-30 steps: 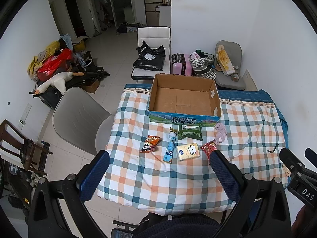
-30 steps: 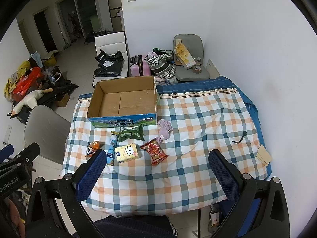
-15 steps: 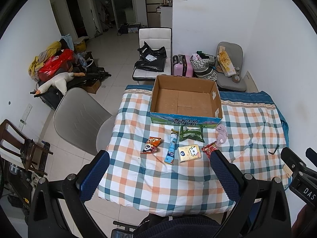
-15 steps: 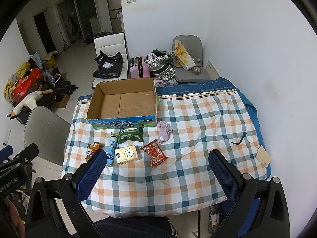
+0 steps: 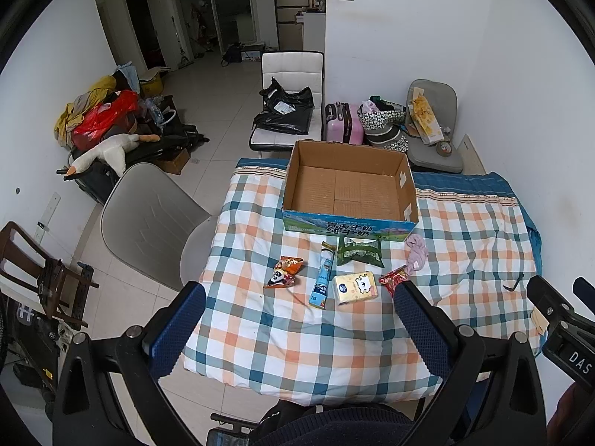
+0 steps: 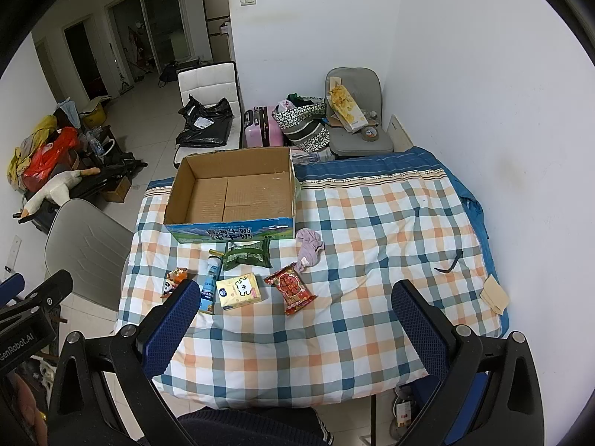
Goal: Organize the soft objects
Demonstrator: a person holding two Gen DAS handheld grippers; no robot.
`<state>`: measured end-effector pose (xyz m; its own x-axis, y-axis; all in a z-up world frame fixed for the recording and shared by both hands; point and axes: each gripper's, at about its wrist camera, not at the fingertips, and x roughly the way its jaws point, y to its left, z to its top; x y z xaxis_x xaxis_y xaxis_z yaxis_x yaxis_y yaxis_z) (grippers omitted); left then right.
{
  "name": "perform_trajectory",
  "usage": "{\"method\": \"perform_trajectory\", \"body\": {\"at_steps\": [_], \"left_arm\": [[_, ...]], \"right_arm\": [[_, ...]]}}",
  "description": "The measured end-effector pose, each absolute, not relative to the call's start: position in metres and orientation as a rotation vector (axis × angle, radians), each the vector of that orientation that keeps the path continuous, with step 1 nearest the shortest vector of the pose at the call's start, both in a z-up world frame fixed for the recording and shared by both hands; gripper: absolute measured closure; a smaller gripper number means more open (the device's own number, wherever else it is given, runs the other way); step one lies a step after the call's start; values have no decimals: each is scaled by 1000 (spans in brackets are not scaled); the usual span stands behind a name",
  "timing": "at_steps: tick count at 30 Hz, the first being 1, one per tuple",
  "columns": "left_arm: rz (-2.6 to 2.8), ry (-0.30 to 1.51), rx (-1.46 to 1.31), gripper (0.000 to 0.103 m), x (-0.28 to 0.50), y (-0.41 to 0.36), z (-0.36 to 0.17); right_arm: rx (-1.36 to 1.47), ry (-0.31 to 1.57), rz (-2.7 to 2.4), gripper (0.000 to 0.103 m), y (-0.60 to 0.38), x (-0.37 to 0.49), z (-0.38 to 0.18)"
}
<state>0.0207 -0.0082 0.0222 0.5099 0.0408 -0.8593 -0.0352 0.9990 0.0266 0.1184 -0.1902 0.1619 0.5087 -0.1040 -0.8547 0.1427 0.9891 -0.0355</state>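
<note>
You are hovering both grippers, left gripper (image 5: 297, 319) and right gripper (image 6: 293, 316), spread wide and carrying nothing. The soft packets (image 6: 241, 290) are lying mid-frame below the empty cardboard box (image 6: 230, 227); next, descend onto one.

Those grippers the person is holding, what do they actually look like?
Each gripper, left and right, has two long black fingers faced with textured blue pads, joined to black frames by silver bolts. White lettering marks the bodies: "DAS" on the right one, "enRobot.AI" on the left. No cables show. The person's dark clothing appears below.
</note>
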Motion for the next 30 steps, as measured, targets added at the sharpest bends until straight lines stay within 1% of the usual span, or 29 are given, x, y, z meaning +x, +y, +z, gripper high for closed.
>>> {"method": "perform_trajectory", "body": {"at_steps": [14,17,20,23,25,30], "left_arm": [[43,1039,-6,0,25,-4,19],[43,1059,-18,0,41,-1,9],[35,1104,-34,0,65,1,-14],[39,1153,-19,0,90,0,-49],[25,1188,9,0,108,-7,-78],[-13,1328,83,0,143,-25,-157]], "right_arm": [[42,1027,-150,0,-188,118,157],[49,1040,-148,0,-192,124,157],[60,1083,-140,0,-195,140,148],[65,1155,-125,0,-197,169,119],[69,1205,-112,0,-200,187,90],[38,1352,-71,0,-207,227,-19]]}}
